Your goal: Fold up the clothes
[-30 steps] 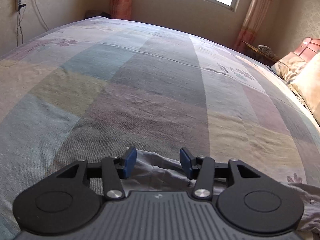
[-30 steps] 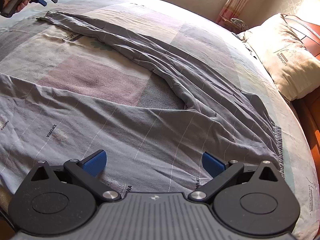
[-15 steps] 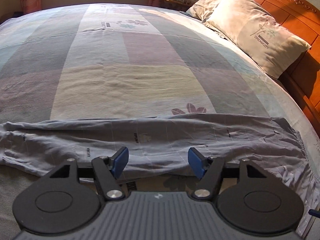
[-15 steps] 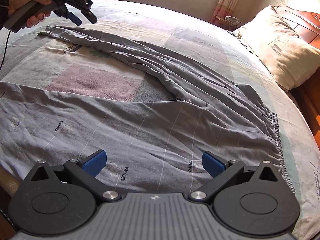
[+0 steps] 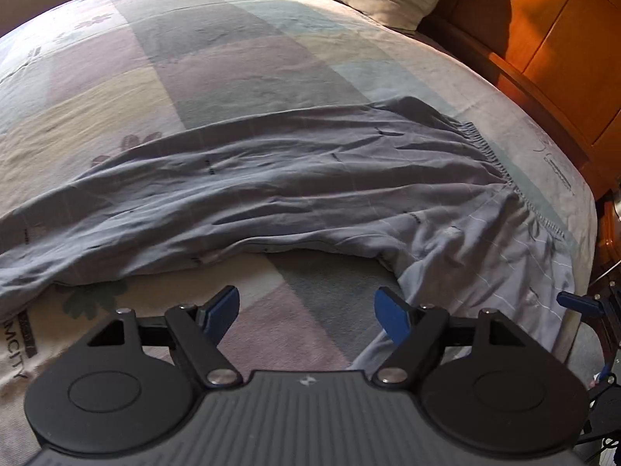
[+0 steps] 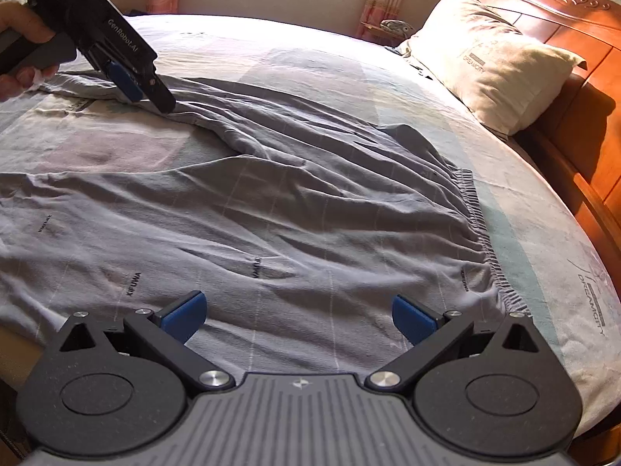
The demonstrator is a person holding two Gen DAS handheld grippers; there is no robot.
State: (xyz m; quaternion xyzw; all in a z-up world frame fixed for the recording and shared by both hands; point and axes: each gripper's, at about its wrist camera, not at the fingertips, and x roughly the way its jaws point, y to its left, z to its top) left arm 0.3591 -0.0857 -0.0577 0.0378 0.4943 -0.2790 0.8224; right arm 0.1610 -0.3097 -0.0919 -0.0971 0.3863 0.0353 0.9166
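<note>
Two legs of the grey trousers [image 6: 271,209] lie spread in a V across the bed [image 6: 310,58], waistband at the right of the frame. The left hand-held gripper [image 6: 149,91], upper left, hangs open-jawed over the far leg; the right hand-held gripper [image 6: 297,316] gapes empty above the near one. A neat fold probably means pinching hem and waistband together, seams aligned.
</note>
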